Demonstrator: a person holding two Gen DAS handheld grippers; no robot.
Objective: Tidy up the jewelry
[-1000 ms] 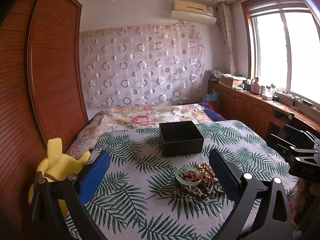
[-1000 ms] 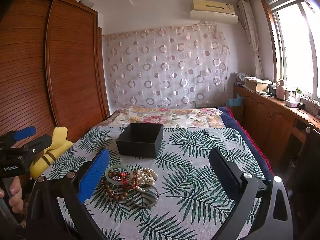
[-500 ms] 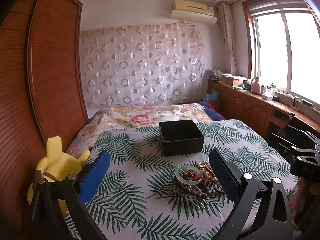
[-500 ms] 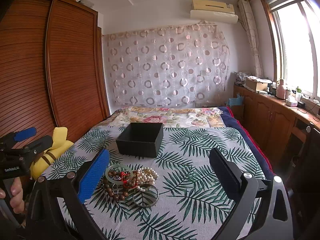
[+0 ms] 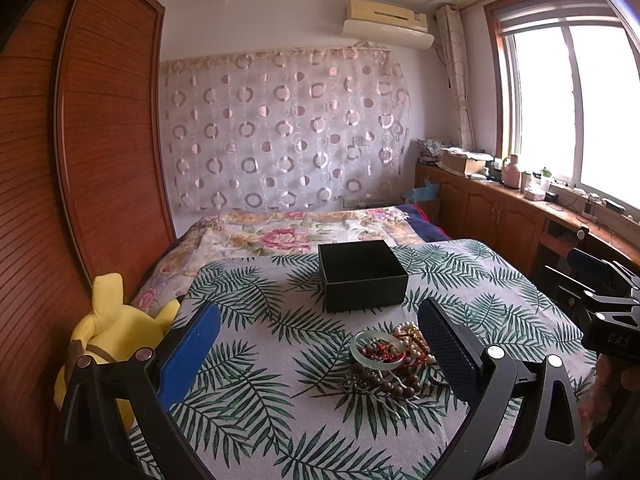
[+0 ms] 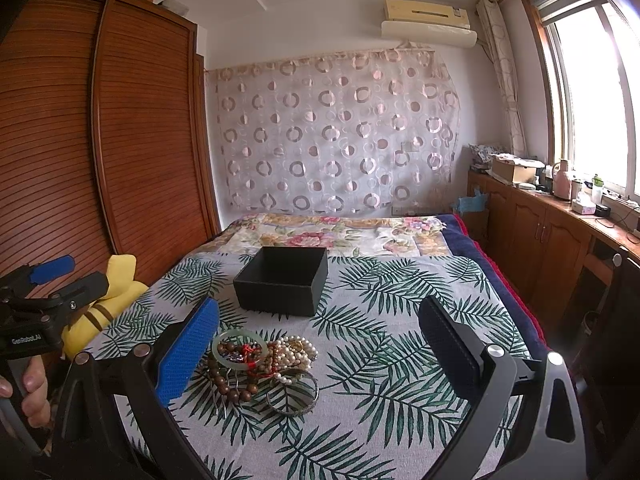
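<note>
Jewelry [image 6: 262, 362] sits in 1 tangled heap on the leaf-print bedspread [image 6: 400, 360], and nothing looks sorted yet. The black box [image 6: 282, 286] stands open beyond the heap, near it but apart, and what shows of its inside in the right wrist view looks bare; the left wrist view does not show its inside at all. So by my read the job is at the very start, with every piece left to move.

In the heap there is a pale green bangle [image 6: 239, 349] on top, dark wooden beads [image 6: 230, 390] curling under it, a pearl strand [image 6: 296, 354] to 1 side, a red cord, and a thin metal bangle [image 6: 293, 394] nearest the camera.

Left gripper [image 5: 318, 350] hangs above the bedspread, jaws spread wide, holding nothing, touching nothing; the heap lies just inside its right finger. Right gripper [image 6: 318, 350] is the same story: jaws wide apart, empty, clear of the cloth, with the heap beside its blue left pad [image 6: 188, 354]. Whether that pad brushes the beads, I cannot tell.

A yellow plush toy [image 5: 108, 344] lies at the bed's left edge.
</note>
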